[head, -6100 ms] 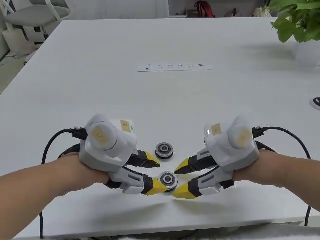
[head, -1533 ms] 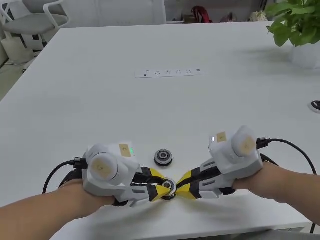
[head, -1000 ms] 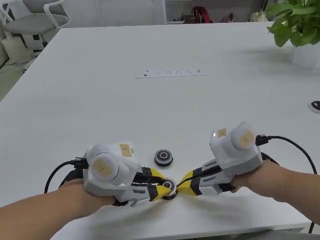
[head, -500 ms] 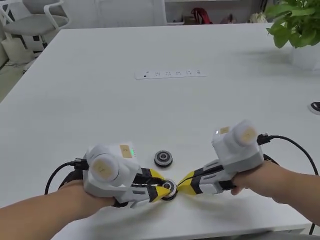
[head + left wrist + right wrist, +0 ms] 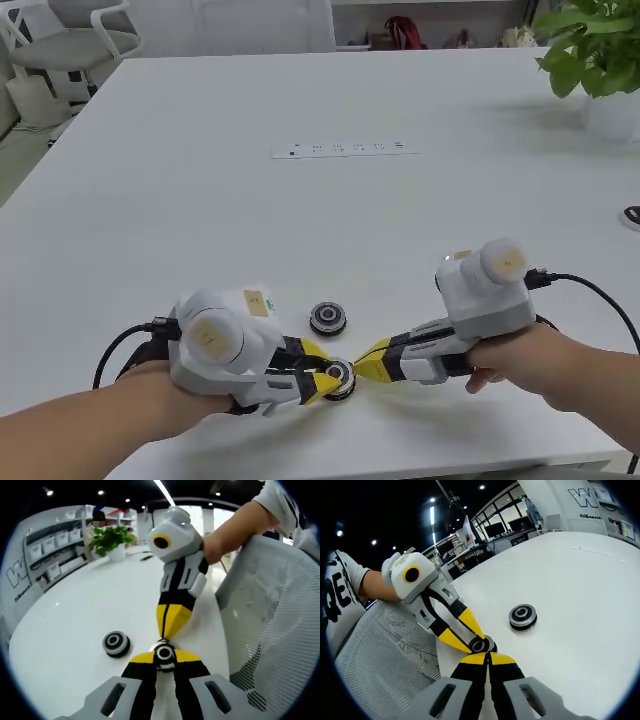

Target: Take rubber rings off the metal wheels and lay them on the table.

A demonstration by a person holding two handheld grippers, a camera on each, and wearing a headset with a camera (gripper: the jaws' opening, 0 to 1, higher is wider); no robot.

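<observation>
Stripping step: the left gripper (image 5: 322, 378) clamps 1 metal wheel (image 5: 338, 376) low over the near edge of the surface (image 5: 300, 220), and the right gripper (image 5: 368, 369) comes in from the opposite side against the wheel's rim.
Left jaws: narrow, yellow tips on either side of the wheel and holding it, plain in the left gripper view.
Right jaws: pressed together, tips touching the wheel's edge; whether a lip of the rubber ring (image 5: 164, 644) is caught between them cannot be told.
Ring status: judged not yet off, since the dark band sits around the held wheel.
Other wheel (image 5: 327, 318): lying flat on the surface just beyond the jaws, dark ring on it, untouched.
Next move: likely needs the right tips to hook under the ring's edge and pull away while the left grip holds firm, then lay the ring on the surface.
Wall writing: a large "W" begins a word in both gripper views; the rest is cut off.
Gripper stickers: pale tags on both bodies, too small to read.
White strip (image 5: 345, 150): far across the surface, small dark marks, unreadable.
</observation>
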